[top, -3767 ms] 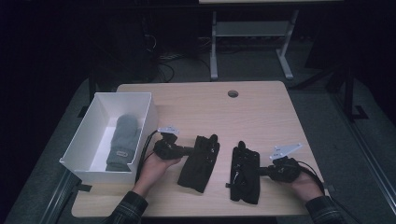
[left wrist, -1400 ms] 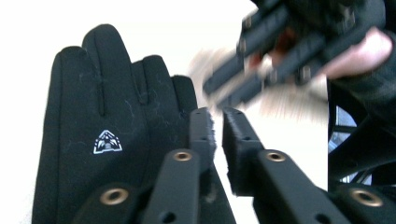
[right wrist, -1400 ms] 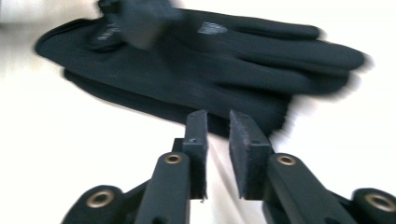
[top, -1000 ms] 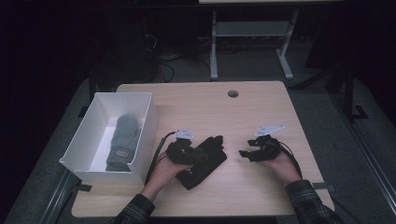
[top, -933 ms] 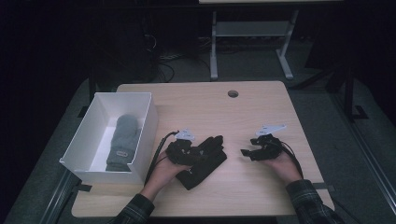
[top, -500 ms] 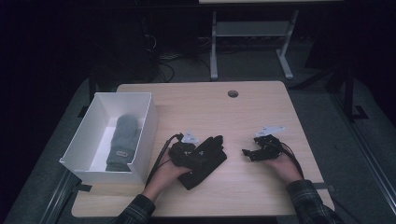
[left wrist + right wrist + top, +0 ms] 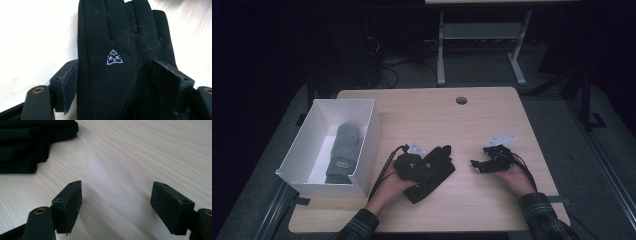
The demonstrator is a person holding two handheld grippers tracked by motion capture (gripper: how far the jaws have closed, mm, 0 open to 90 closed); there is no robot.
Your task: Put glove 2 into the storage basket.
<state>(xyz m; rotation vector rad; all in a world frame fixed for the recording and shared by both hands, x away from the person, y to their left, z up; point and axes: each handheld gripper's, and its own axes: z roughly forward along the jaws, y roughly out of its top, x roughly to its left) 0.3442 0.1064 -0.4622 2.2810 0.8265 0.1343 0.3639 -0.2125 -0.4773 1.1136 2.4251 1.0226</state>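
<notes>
The stacked pair of black fabric gloves (image 7: 430,172) lies flat on the pale wooden counter (image 7: 492,210), a little left of its middle and toward the person's edge, fingers pointing away and to the right. In the left gripper view the top glove (image 7: 117,62) shows a small white triangular logo and thin lint on a smooth knit.

It looks soft, light and limp: it should fold and sag wherever it is not supported, and the two layers may slide apart if only the upper one is caught. A pinch across the palm or cuff, taking both layers together, seems the surest hold; the fingers would flop.

The left hand-held gripper (image 7: 412,162) sits over the cuff end with its jaws spread on either side of the palm. They have just been opening, and the pads stand off the fabric, so the glove lies between them unheld. The right hand-held gripper (image 7: 486,162) rests apart to the right, low over bare wood. Its jaws have just been opening too, and nothing is between them. The gloves' edge shows at the upper left of its view (image 7: 32,147).

To the left, an open white rectangular box (image 7: 367,145) holds a grey knitted mitten (image 7: 343,152). Its near wall stands close beside the left hand, a rim to lift over. Bare counter stretches ahead to a round cable hole (image 7: 461,100).
</notes>
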